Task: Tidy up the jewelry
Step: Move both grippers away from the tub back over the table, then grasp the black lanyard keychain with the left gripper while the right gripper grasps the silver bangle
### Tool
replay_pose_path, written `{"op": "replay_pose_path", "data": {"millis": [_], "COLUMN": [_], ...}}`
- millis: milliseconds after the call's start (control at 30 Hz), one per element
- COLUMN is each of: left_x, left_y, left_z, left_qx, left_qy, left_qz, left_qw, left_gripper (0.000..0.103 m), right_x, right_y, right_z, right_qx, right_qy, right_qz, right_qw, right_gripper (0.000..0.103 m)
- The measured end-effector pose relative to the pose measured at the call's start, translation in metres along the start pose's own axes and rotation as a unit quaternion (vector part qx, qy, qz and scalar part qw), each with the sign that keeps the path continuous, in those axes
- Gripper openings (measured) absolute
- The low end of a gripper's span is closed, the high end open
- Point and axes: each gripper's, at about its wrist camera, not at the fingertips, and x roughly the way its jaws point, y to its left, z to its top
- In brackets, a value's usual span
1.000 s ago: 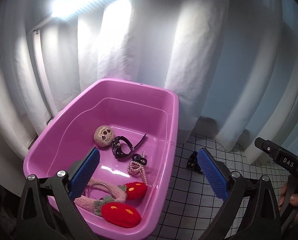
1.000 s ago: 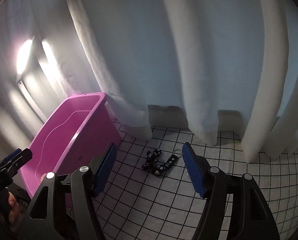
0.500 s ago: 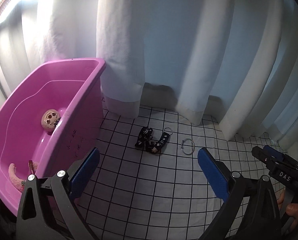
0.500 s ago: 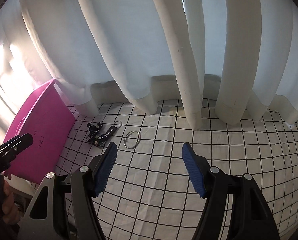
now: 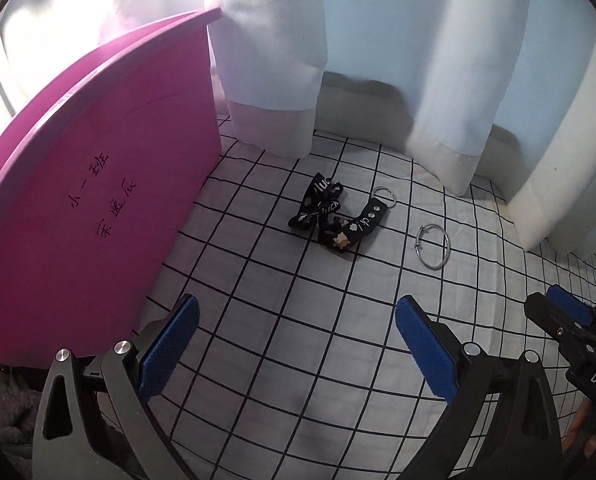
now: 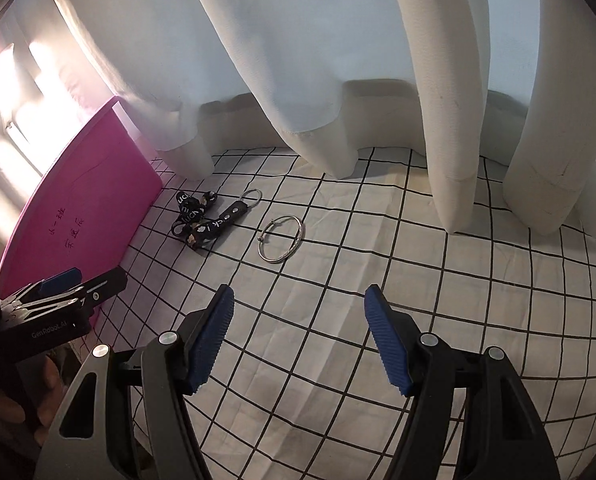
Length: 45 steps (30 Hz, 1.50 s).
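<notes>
Both views had swung off the pink tub [image 5: 98,208] and nearer the checked cloth [image 5: 298,360]. The left gripper [image 5: 296,344] and right gripper [image 6: 299,340] hovered with jaws wide apart, empty. Beside the tub lay a black strap [image 5: 333,216], with a silver bangle [image 6: 281,239] near it.

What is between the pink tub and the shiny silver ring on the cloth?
The black strap keychain lies between the pink tub and the silver bangle, touching neither. The right wrist view shows it best; the left wrist view agrees.
</notes>
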Motion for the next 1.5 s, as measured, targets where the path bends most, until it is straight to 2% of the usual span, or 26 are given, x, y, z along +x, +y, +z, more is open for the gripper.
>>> {"op": "replay_pose_path", "data": {"millis": [300, 600, 1067, 1333, 1500], "left_x": [0.057, 0.097, 0.12, 0.133, 0.142], "left_y": [0.0, -0.009, -0.007, -0.009, -0.001], "left_z": [0.027, 0.043, 0.046, 0.052, 0.055], "left_qx": [0.038, 0.079, 0.094, 0.107, 0.099], "left_qy": [-0.004, -0.005, -0.01, -0.029, -0.043], "left_qz": [-0.019, -0.031, -0.04, -0.032, -0.046], "left_qw": [0.9991, 0.9964, 0.9948, 0.9934, 0.9931], "left_gripper": [0.097, 0.097, 0.097, 0.097, 0.097], "right_x": [0.053, 0.094, 0.114, 0.125, 0.127], "right_y": [0.015, 0.026, 0.035, 0.045, 0.047], "right_z": [0.013, 0.028, 0.031, 0.033, 0.031], "right_qx": [-0.01, 0.008, 0.01, -0.023, -0.029], "right_qy": [0.004, 0.006, 0.004, -0.003, -0.015], "right_qz": [-0.035, -0.061, -0.107, -0.145, -0.154], "right_qw": [0.999, 0.998, 0.994, 0.989, 0.987], "right_gripper": [0.065, 0.065, 0.065, 0.065, 0.065]}}
